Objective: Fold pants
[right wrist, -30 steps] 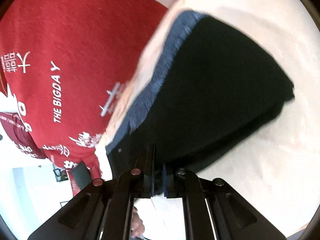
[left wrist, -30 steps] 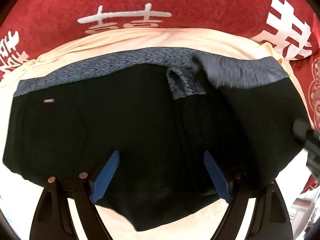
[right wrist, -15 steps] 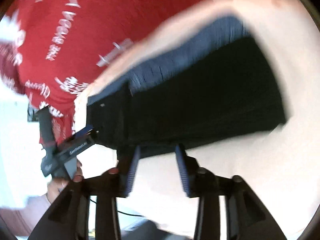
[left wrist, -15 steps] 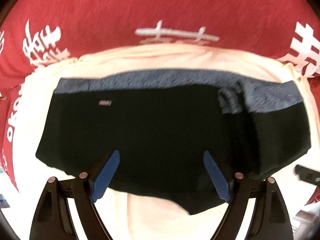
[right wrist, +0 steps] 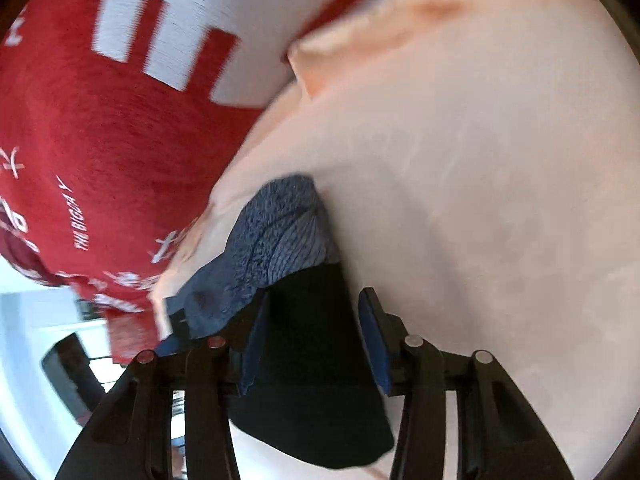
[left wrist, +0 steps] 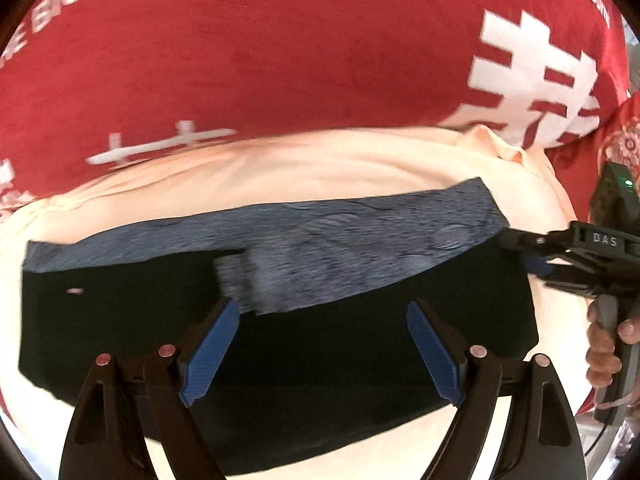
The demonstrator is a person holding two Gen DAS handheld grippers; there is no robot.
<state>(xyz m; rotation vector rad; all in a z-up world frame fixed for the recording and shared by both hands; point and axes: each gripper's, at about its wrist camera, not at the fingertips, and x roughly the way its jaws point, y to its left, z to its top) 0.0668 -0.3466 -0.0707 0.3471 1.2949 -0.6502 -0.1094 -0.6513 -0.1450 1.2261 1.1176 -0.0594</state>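
Surface: a pale peach sheet, lightly wrinkled, laid over a red cloth printed with large white characters and small lettering. Red cloth fills the far half of the left wrist view and the left side of the right wrist view. Room: only a bright white sliver with dark shapes at the lower left of the right wrist view; too blurred to identify.

Pants: black, with a grey-blue knit waistband along the far edge, lying folded and flat on the peach sheet.

My left gripper: jaws spread wide, holding nothing, hovering above the near half of the pants; black fabric shows between the blue pads.

My right gripper: at the right end of the pants, by the waistband corner. Jaws partly open, black fabric lying between the pads, not pinched. In the left wrist view it sits at the pants' right edge, with my hand on its handle.
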